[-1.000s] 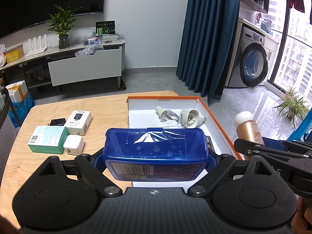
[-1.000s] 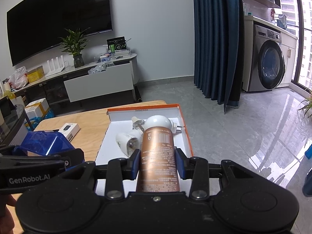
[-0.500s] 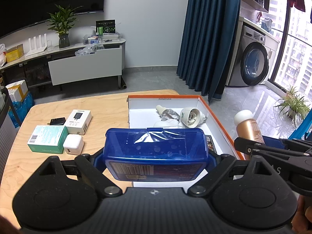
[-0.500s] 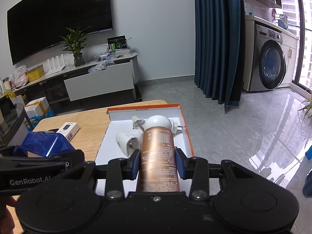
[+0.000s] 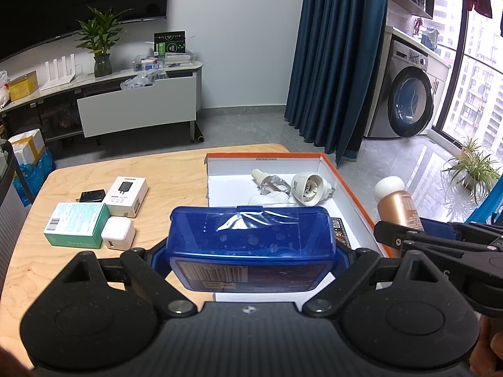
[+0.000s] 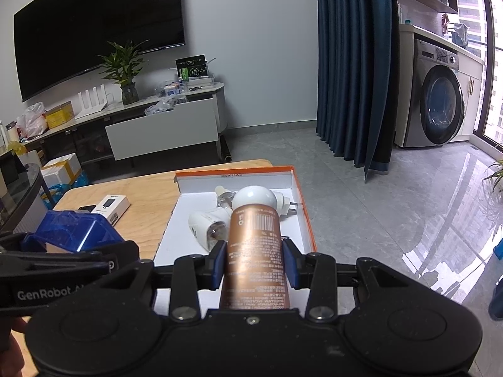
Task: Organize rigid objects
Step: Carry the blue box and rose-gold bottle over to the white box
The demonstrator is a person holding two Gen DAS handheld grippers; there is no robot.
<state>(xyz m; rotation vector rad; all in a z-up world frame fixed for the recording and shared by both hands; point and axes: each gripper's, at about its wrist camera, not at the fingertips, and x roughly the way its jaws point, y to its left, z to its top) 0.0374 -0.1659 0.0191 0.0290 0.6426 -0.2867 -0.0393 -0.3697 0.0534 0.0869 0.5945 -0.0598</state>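
Left gripper clamped on blue case, held crosswise above box near edge. Right gripper clamped on bronze bottle, long axis pointing ahead, cap over box. Box straight ahead and below both; right nearer its middle.

A home living room; wall-mounted television, low media cabinet, blue curtains; washing machine beside balcony glass.

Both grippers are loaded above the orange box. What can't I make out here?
- Left wrist view: the orange box near floor is hidden behind the blue case.
- Right wrist view: bronze bottle hides the box's middle; its label print is too blurred to read.
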